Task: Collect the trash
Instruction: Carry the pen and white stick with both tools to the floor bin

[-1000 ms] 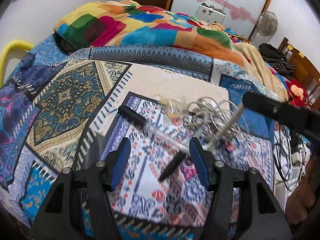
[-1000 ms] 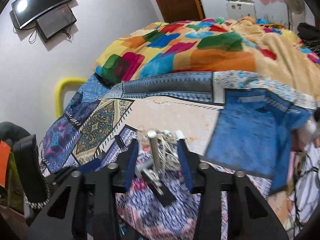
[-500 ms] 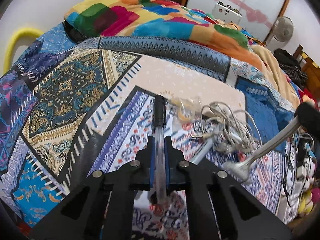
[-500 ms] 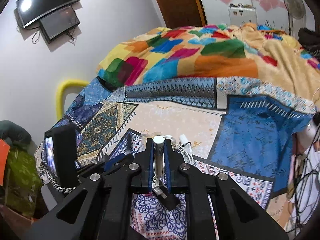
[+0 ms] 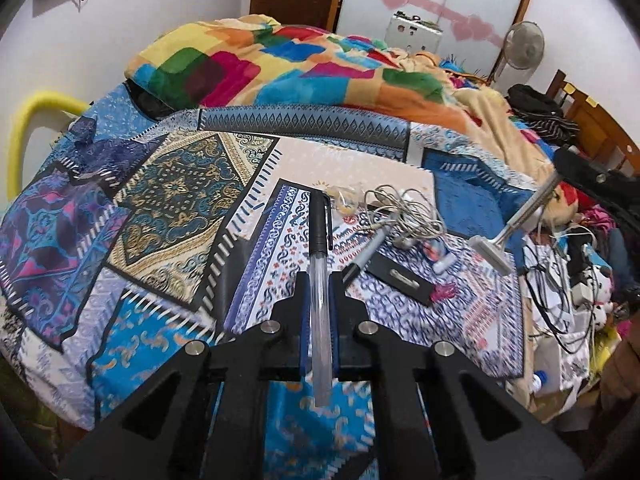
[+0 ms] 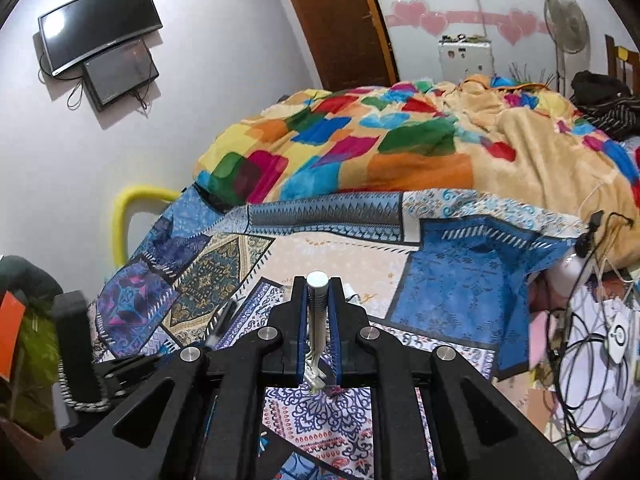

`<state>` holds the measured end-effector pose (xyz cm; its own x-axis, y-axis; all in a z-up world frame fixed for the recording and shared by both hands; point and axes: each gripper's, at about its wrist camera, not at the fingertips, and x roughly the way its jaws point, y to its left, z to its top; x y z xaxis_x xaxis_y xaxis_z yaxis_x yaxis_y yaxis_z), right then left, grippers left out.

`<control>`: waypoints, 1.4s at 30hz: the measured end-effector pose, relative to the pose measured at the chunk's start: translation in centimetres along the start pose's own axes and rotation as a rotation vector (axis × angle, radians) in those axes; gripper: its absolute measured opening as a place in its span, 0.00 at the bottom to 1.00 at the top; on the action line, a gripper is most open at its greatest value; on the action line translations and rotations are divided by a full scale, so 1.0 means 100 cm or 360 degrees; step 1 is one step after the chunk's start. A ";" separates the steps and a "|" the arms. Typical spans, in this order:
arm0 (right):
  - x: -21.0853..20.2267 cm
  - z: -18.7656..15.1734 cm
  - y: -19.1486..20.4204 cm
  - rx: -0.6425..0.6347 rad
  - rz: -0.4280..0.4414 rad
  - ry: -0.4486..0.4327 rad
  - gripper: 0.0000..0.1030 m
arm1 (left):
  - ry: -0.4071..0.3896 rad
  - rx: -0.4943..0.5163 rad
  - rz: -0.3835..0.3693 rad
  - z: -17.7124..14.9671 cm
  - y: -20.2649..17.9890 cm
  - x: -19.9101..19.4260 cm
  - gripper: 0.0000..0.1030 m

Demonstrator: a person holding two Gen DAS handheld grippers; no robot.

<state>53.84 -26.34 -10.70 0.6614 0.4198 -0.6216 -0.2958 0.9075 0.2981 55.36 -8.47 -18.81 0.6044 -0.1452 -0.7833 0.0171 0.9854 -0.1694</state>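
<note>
Already clamped on a pen: left gripper closed around the clear barrel, black cap pointing forward, pen lifted clear of the patchwork bedspread. Likewise closed on a disposable razor: right gripper, ribbed white handle squeezed between the blue pads, round butt end sticking up past the tips, head hanging down behind. From the left camera, same razor visible off to the right, held aloft by the right gripper, head lowest.

Probably both very light and stiff, so little squeeze needed. Smooth round barrel on the pen, liable to roll or slide lengthways between flat pads; best held near the middle, as now, with the cap kept out of the grip since it may pull off. Ribbing on the razor handle good for purchase; blade end best left untouched and kept away from cloth.

Left on the bedspread, near its front edge: a marker, a tangle of grey earphone cable, a flat black strip, a crumpled clear wrapper, a small pink scrap. Cable soft and snag-prone, better pinched at the thick of the bundle; wrapper flimsy and slippery. No bin visible in either view, so drop-off place impossible to tell.
</note>
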 end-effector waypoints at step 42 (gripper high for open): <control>-0.173 -0.066 0.199 -0.0393 0.0229 -0.0145 0.09 | -0.0430 -0.0068 0.0179 -0.149 0.092 -0.333 0.07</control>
<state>31.99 -15.47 1.20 0.6565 0.5515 -0.5147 -0.5424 0.8193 0.1861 23.52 4.09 -3.19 0.7908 -0.0009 -0.6121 -0.0919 0.9885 -0.1202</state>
